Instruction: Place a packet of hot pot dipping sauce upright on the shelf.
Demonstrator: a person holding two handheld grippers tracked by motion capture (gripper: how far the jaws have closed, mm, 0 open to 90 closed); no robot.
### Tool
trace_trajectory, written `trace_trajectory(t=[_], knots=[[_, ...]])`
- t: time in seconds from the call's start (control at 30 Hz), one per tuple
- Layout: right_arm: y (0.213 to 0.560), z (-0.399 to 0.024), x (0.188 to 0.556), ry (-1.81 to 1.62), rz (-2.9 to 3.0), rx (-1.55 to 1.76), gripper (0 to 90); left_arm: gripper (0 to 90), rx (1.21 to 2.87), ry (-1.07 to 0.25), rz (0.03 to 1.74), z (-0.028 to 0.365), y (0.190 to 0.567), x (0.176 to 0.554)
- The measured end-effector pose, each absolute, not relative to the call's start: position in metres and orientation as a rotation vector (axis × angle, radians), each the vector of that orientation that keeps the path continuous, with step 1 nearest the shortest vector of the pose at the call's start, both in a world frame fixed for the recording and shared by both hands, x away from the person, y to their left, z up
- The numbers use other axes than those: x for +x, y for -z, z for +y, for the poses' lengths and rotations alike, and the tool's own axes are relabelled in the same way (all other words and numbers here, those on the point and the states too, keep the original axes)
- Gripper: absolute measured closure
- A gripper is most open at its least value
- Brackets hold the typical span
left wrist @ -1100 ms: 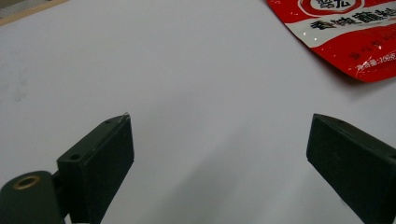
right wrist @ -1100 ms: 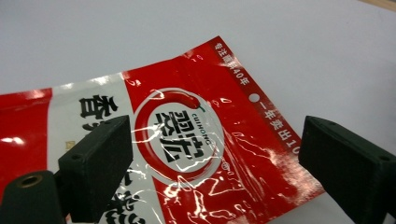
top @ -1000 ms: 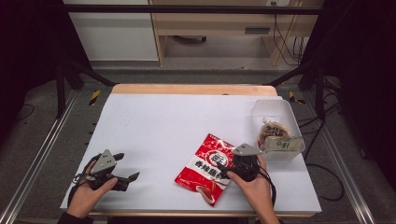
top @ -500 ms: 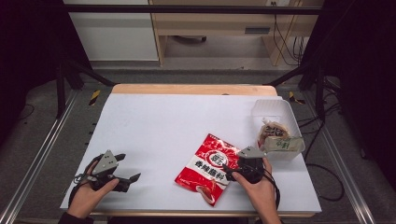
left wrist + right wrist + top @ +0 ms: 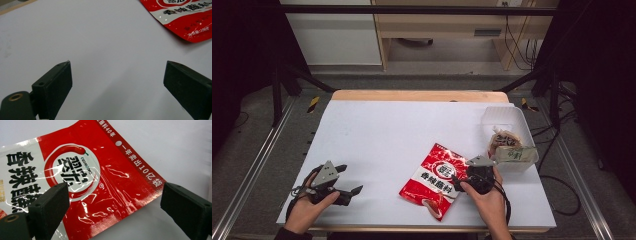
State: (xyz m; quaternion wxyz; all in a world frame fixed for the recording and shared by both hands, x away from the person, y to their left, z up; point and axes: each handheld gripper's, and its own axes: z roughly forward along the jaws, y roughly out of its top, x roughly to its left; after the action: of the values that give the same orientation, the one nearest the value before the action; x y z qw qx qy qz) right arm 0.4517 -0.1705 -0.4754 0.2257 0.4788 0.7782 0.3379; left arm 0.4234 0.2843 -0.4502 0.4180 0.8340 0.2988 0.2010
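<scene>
Flat on the worktop [image 5: 377,130], the pouch [image 5: 435,180] lies with its long axis running diagonally, its right edge directly under the right hand-held gripper [image 5: 467,176], whose jaws gape wide astride it. Glossy red, white-lettered, crinkled. Far off, the left hand-held gripper [image 5: 351,184] waits wide.

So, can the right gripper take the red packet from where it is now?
Probably yes. The right gripper sits at the edge of the red packet with its jaws open, and the packet's corner lies flat between them on the table, with nothing in the way.
</scene>
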Motion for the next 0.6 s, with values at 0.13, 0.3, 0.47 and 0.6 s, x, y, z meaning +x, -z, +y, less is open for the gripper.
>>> trace_trajectory(t=[0.13, 0.3, 0.47, 0.6], knots=[[0.4761, -0.1711, 0.4509, -0.922, 2.15, 1.334, 9.2, 8.0, 2.096, -0.5, 0.744, 0.2834, 0.4504, 0.4233], [0.4773, -0.1716, 0.4508, -0.913, 2.148, 1.36, 9.1, 8.0, 2.095, -0.499, 0.743, 0.2837, 0.4503, 0.4231], [0.4789, -0.173, 0.4517, -0.898, 2.148, 1.375, 9.3, 8.0, 2.096, -0.496, 0.742, 0.2837, 0.4503, 0.4233], [0.48, -0.1719, 0.4539, -0.905, 2.161, 1.393, 9.6, 8.1, 2.095, -0.494, 0.74, 0.283, 0.4505, 0.4233]])
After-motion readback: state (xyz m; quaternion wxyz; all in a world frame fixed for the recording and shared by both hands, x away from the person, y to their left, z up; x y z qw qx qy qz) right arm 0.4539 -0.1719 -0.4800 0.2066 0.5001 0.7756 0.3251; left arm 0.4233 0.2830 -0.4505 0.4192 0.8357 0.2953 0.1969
